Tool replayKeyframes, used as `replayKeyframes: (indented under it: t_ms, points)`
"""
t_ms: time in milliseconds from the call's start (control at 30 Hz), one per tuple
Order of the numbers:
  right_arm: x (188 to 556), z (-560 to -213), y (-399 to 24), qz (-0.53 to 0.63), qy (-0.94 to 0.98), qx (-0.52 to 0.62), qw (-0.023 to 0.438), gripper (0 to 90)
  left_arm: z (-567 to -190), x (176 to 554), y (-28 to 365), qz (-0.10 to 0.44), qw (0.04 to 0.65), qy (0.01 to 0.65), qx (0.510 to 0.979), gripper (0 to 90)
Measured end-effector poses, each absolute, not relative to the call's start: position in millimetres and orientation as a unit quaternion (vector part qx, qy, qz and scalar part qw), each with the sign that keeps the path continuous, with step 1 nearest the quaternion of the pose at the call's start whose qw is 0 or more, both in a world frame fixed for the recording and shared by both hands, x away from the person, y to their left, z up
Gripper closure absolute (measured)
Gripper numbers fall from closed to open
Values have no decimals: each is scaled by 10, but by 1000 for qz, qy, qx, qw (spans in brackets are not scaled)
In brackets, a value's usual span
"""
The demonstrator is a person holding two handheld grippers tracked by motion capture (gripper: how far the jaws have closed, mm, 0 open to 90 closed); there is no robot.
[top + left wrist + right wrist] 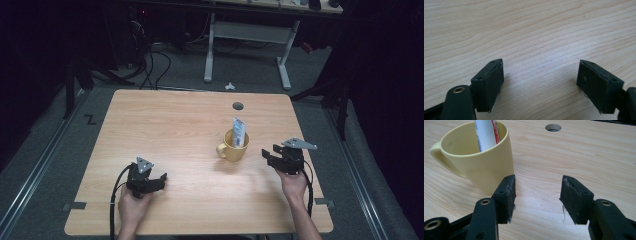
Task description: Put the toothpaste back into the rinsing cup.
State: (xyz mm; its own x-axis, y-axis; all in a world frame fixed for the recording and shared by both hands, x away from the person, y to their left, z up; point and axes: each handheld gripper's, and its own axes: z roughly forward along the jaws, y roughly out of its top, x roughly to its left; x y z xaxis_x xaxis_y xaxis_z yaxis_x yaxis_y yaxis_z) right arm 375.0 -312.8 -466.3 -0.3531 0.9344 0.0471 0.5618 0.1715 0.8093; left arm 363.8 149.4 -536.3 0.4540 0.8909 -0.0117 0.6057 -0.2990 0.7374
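sitting upright right of table (165, 125) centre: yellow mug (234, 145), handle to the left in the high view, white tube (239, 131) standing in it, poking above the rim. right gripper (269, 155) just beside the mug on its right, jaws apart, nothing between them, bare wood in the gap. left gripper (161, 180) well apart near the front left, jaws wide, empty, over bare wood. round cable hole (238, 105) in the top behind the mug. nothing blocks either gripper's path to the mug.
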Motion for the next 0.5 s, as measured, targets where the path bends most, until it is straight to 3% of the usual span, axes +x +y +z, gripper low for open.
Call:
replayKeyframes:
  t_ms: [500]
  points:
    - [3766,-4793,-3077,377,733,517,232,461,-5363,3637,1494,206,346,480,779,222]
